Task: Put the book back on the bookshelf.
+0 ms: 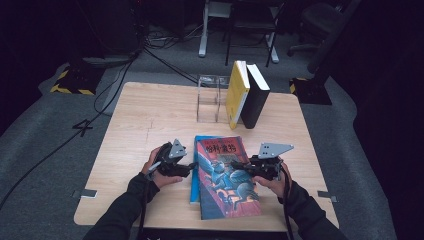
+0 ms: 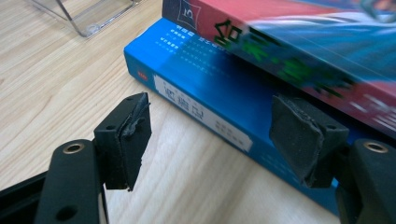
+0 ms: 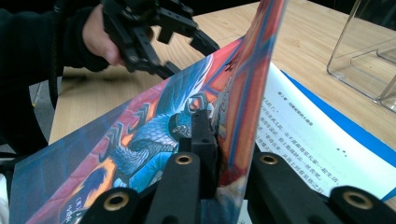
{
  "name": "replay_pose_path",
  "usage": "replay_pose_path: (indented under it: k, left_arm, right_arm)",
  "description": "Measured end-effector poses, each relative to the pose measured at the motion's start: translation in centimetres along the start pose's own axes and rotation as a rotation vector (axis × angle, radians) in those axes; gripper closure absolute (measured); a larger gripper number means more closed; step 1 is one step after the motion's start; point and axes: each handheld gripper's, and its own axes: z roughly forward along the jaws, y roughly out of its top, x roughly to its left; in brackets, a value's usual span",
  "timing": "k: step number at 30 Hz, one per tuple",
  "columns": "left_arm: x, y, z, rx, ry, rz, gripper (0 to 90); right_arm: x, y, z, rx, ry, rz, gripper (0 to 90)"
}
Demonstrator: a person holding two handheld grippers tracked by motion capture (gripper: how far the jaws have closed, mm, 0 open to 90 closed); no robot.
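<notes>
An illustrated red-and-blue book (image 1: 225,185) lies on top of a blue book (image 1: 195,190) near the table's front edge. My right gripper (image 1: 239,165) is shut on the illustrated book's front cover (image 3: 140,140) at its right edge. The cover is raised, and a printed white page (image 3: 299,135) shows beneath it. My left gripper (image 1: 191,167) stands open at the left side of the stack. In the left gripper view its pads (image 2: 128,135) are wide apart, with the blue book's spine (image 2: 210,93) just ahead and nothing held between them.
At the back of the wooden table (image 1: 145,115) a yellow book (image 1: 236,95) and a black book (image 1: 256,97) lean upright beside a clear acrylic stand (image 1: 209,100). Cables run across the grey floor beyond the table.
</notes>
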Motion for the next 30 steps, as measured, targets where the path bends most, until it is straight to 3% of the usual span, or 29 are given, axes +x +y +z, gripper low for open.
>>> replay_pose_path:
  k: [2,7,11,13,22,24,27,30]
  left_arm:
    - [0.1,0.3,0.5,-0.012,0.01,0.007,30.5]
    - [0.9,0.7,1.5,-0.021,-0.009,-0.041,33.8]
    - [1.9,1.0,0.9,-0.101,-0.029,-0.074,48.3]
    - [2.2,1.2,0.7,-0.106,-0.043,-0.08,52.5]
    - [4.1,2.8,-0.9,-0.219,-0.075,-0.053,77.2]
    - [4.4,3.1,-1.0,-0.236,-0.091,-0.061,78.2]
    - [4.8,4.0,-1.5,-0.276,-0.111,-0.048,88.1]
    - [5.0,4.8,-2.2,-0.294,-0.116,-0.034,89.6]
  right_arm:
    - [0.0,0.1,-0.1,-0.004,0.0,-0.003,85.5]
    - [0.0,0.3,-0.1,-0.011,-0.001,-0.009,85.5]
    - [-0.1,0.7,-0.3,-0.031,-0.022,-0.019,85.6]
    - [-0.1,0.8,-0.4,-0.04,-0.022,-0.022,85.8]
    - [0.0,2.7,-0.3,-0.107,-0.034,-0.085,86.5]
    - [0.0,2.9,-0.3,-0.114,-0.031,-0.092,86.5]
    - [0.2,3.6,-0.5,-0.148,-0.028,-0.108,86.5]
    - [0.5,4.0,-0.7,-0.179,-0.031,-0.131,86.1]
